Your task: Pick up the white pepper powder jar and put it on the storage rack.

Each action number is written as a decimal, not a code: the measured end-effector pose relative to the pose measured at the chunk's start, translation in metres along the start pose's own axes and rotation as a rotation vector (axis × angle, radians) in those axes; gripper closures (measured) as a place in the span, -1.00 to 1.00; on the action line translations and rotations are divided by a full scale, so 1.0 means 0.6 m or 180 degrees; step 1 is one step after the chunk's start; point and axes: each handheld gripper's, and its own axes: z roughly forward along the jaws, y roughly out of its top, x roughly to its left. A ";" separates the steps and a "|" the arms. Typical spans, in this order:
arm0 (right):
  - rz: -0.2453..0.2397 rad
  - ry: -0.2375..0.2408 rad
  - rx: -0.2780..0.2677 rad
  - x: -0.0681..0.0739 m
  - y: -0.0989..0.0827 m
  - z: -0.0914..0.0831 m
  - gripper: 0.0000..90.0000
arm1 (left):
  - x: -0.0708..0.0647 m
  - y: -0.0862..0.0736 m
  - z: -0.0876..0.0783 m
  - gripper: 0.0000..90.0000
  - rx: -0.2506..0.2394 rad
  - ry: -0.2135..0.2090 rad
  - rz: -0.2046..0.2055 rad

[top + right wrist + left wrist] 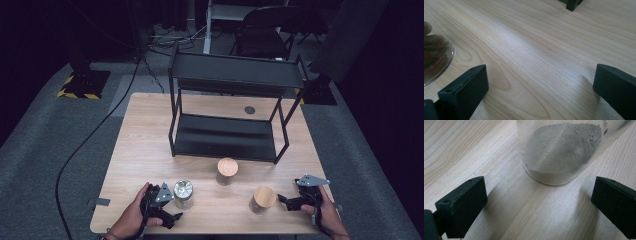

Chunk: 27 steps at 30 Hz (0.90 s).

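1. Left gripper (167,210) sits at near-left table edge, held in a hand (131,215); jaws spread wide, nothing between the pads. In the left gripper view, blocky matte black jaws flank bare wood, with the jar base just beyond them, not touching.
2. Right gripper (286,201) sits at near-right edge, held in a hand (327,212), grey three-cornered plate on top; jaws spread wide, pinching nothing. Right gripper view: bare wood between the pads.
3. Metal-lid jar (183,194) stands upright just right of the left gripper, near it. Clear round wall, shiny silver lid. Inside: pale grey fine powder (560,147), heaped on a slope, filling the lower part.
4. Near wood-lid jar (263,199) stands upright just left of the right gripper, apart from it. Round light wooden lid, clear body; a curved glass edge with something brown inside shows at the left of the right gripper view, contents unclear.
5. Far wood-lid jar (227,171) stands upright at mid table, between the other two and farther off, just in front of the shelf rack. Same round wooden lid; contents cannot be told.
6. Shelf rack (235,75): black metal, two flat tiers, thin square legs, far centre of table.
7. Table (145,145): light wood grain, smooth, rectangular, a small dark round disc (249,110) far behind the rack.
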 end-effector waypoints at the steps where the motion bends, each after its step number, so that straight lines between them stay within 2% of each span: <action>1: 0.0000 0.0000 0.0000 0.000 0.000 0.000 -1.00 | 0.000 0.000 0.000 -1.00 0.0000 0.0000 0.0000; 18: 0.0005 -0.0009 -0.0002 0.000 0.000 0.000 -1.00 | -0.001 0.000 0.000 -1.00 -0.0008 0.0017 -0.0017; 27: 0.0007 -0.0009 -0.0002 0.000 0.000 0.000 -1.00 | -0.003 0.002 -0.002 -0.99 0.0048 0.0026 -0.0007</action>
